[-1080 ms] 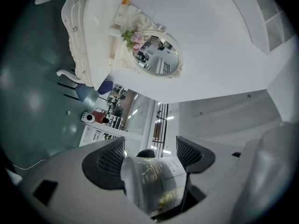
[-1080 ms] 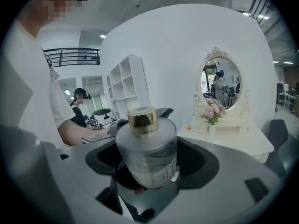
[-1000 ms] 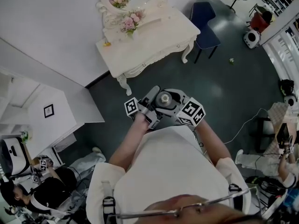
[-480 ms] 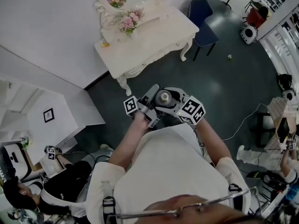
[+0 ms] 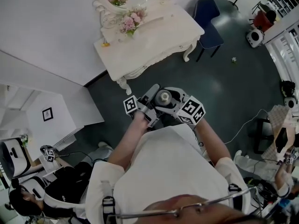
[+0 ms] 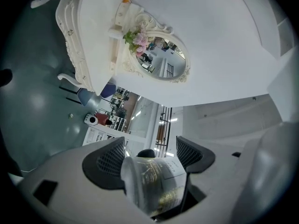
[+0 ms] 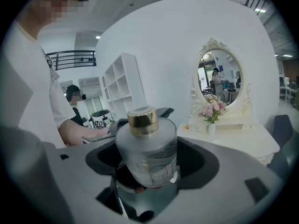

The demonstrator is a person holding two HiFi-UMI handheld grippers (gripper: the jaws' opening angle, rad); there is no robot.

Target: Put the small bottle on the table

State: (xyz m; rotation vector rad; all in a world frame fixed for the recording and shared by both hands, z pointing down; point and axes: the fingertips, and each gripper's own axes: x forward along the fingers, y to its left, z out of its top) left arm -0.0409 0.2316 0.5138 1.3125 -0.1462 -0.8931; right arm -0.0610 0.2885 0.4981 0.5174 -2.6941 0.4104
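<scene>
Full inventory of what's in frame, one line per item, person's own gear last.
small bottle: 1, frosted clear with gold cap, between both grippers' jaws, not on the table
dressing table: 1, white, ahead by the wall
mirror: 1, oval, white frame, on the dressing table
flowers: 1 bunch, pink, by the mirror
chair: 1, dark blue, right of the dressing table
shelf unit: 1, white, left
other people: 2, lower left and right edge
left gripper: 1, grey, shut on the small bottle
right gripper: 1, grey, shut on the small bottle
</scene>
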